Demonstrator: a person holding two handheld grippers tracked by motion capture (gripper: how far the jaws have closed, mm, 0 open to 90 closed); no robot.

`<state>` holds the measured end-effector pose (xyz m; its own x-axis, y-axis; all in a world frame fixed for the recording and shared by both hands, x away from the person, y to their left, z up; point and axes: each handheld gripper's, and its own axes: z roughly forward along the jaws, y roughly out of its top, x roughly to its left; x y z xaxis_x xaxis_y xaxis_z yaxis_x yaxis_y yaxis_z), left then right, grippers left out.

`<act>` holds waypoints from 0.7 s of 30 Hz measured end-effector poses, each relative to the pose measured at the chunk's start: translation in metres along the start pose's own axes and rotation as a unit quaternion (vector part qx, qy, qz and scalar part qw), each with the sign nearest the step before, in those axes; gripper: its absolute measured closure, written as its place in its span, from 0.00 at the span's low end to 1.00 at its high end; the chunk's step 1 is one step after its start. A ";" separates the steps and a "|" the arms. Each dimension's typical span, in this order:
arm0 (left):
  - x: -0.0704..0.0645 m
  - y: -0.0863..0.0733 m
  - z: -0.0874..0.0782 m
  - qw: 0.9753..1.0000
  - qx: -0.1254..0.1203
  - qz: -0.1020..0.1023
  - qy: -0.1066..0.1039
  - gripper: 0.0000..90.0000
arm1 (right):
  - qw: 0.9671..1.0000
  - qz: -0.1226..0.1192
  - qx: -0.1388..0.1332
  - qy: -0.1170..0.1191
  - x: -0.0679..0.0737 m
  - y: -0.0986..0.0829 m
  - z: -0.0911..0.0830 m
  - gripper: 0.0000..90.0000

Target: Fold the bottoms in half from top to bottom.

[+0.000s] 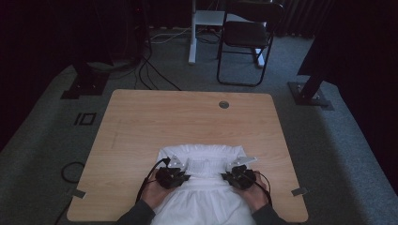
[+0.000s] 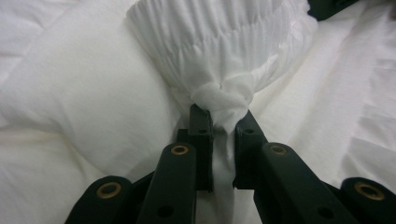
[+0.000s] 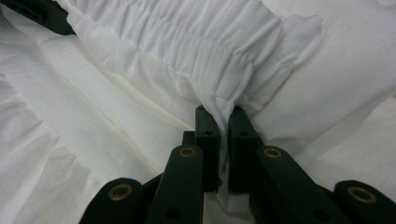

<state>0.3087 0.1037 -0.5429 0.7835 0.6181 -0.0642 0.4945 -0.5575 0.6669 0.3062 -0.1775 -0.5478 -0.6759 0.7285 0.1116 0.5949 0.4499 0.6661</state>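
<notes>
From above I see one white garment [image 1: 206, 187] lying on my wooden counter [image 1: 141, 126], at the near edge toward six o'clock, its gathered band across the top and its lower part running off between my forearms. My left tongs [image 1: 185, 165] sit at the band's nine o'clock end and my right tongs [image 1: 228, 168] at its three o'clock end, one in each hand, two in all.

The high view is too far off to tell how the jaws stand; the gripper views settle it. In the left gripper view my left tongs [image 2: 219, 119] are clamped on a bunched knot of cloth at the corner of the smocked band [image 2: 219, 42], the fabric pinched thin between the two black jaws. In the right gripper view my right tongs [image 3: 219, 112] are clamped the same way on a fold at the other corner of the band [image 3: 196, 42], beside a small ruffled edge [image 3: 299, 32].

Up close the band is tightly ribbed in fine parallel pleats, while the cloth around it is smooth, soft and puffy. The jaws are matte black, with brass-coloured rivets.

Only the high view takes in the room: grey carpet, one black folding chair [image 1: 246, 37] at twelve o'clock beyond the counter, and a round cable hole [image 1: 224, 104] in the pale wood-grain top.
</notes>
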 end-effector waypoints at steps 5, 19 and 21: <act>0.012 0.013 0.009 1.000 0.000 -0.014 0.019 0.91 | 1.000 0.001 0.005 -0.011 -0.017 0.017 0.012 0.95; 0.068 0.055 0.033 0.996 0.014 -0.023 0.082 0.90 | 0.999 0.014 0.011 -0.041 -0.066 0.081 0.056 0.94; 0.083 0.061 0.035 0.996 0.018 -0.021 0.088 0.90 | 0.999 0.028 0.008 -0.037 -0.068 0.087 0.062 0.94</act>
<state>0.4169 0.1017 -0.5340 0.6854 0.7270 0.0406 0.5412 -0.5459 0.6396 0.4309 -0.1554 -0.5428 -0.6082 0.7883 0.0929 0.6379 0.4158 0.6482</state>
